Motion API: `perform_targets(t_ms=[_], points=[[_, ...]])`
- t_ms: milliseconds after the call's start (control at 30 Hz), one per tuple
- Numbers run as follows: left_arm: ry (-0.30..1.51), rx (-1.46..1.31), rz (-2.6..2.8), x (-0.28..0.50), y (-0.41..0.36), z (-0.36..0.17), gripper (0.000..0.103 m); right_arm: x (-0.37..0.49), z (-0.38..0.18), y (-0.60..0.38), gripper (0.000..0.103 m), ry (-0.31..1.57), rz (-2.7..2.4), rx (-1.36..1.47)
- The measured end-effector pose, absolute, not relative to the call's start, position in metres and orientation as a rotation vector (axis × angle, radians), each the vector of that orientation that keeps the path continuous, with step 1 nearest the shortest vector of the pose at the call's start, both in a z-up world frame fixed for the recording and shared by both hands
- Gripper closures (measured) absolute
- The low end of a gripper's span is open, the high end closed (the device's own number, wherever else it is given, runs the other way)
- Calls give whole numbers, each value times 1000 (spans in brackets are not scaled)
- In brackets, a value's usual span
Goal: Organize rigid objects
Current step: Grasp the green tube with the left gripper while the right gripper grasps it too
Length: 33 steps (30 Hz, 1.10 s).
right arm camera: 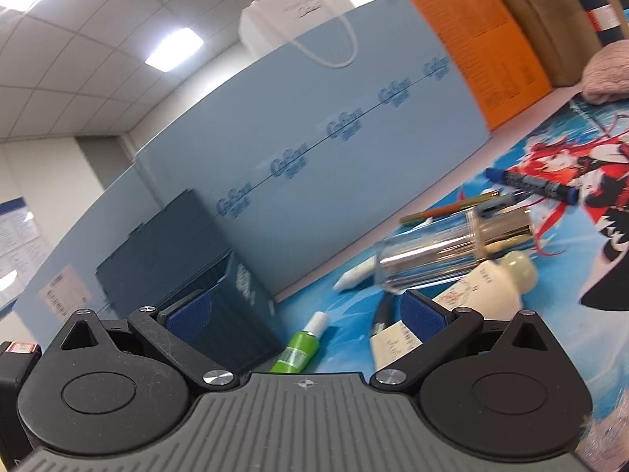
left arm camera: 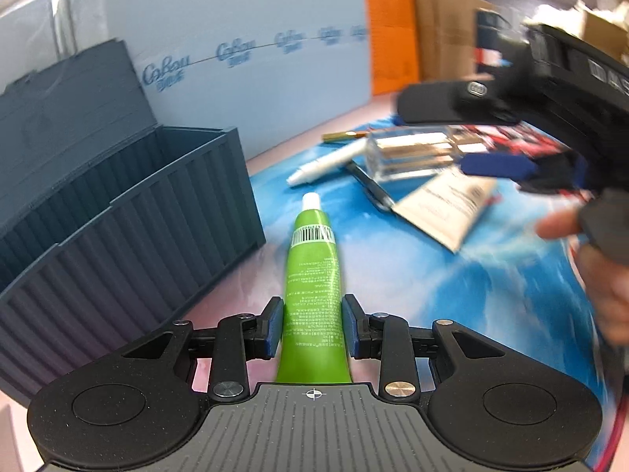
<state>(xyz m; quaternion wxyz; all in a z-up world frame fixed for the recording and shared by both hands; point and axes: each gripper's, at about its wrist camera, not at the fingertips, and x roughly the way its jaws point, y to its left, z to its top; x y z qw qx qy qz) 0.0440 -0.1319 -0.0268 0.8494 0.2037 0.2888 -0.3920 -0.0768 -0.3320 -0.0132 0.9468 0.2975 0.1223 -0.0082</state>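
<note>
While a big pale blue board [left arm camera: 236, 59] stands along the back, the bench [left arm camera: 243, 275] in front of it wears a bright blue picture mat [left arm camera: 412, 275]. An orange board [right arm camera: 491, 39] leans next to the blue one.

On the left side of the bench sits a dark blue ribbed box [left arm camera: 118, 236] with its lid up. It is open at the top.

The left gripper [left arm camera: 312, 324] is pinching a green tube [left arm camera: 314, 275] near its flat end. Its blue pads [left arm camera: 273, 330] press on both sides of the tube. The tube's white cap [left arm camera: 310, 200] points away, toward the other things, and the tube lies just beside the box.

The right gripper [right arm camera: 306, 310] has its jaws spread wide, and nothing is between them. It hangs above the mat, near the pile of things. A bit of the person's hand [left arm camera: 601, 275] shows beside it in the left view.

Farther back on the mat lie a clear bottle [left arm camera: 412, 153] on its side, a cream tube [left arm camera: 444, 204], a white pen [left arm camera: 330, 163], a black pen [left arm camera: 369, 185] and a gold pen [left arm camera: 342, 135]. A blue marker [right arm camera: 530, 185] lies a little apart from them.
</note>
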Motion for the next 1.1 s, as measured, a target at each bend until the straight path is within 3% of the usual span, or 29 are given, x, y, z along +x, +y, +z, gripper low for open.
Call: perform_targets(t_ms=[567, 1000, 1067, 1100], points=[[609, 349, -935, 52, -88, -29, 69, -36, -7, -276, 4, 641, -2, 629], [598, 299, -1000, 50, -76, -32, 73, 1, -8, -237, 24, 757, -223, 458], [599, 292, -1007, 50, -76, -32, 73, 5, -8, -228, 31, 775, -241, 407], [600, 289, -1018, 50, -76, -32, 73, 5, -8, -223, 40, 782, -239, 384]])
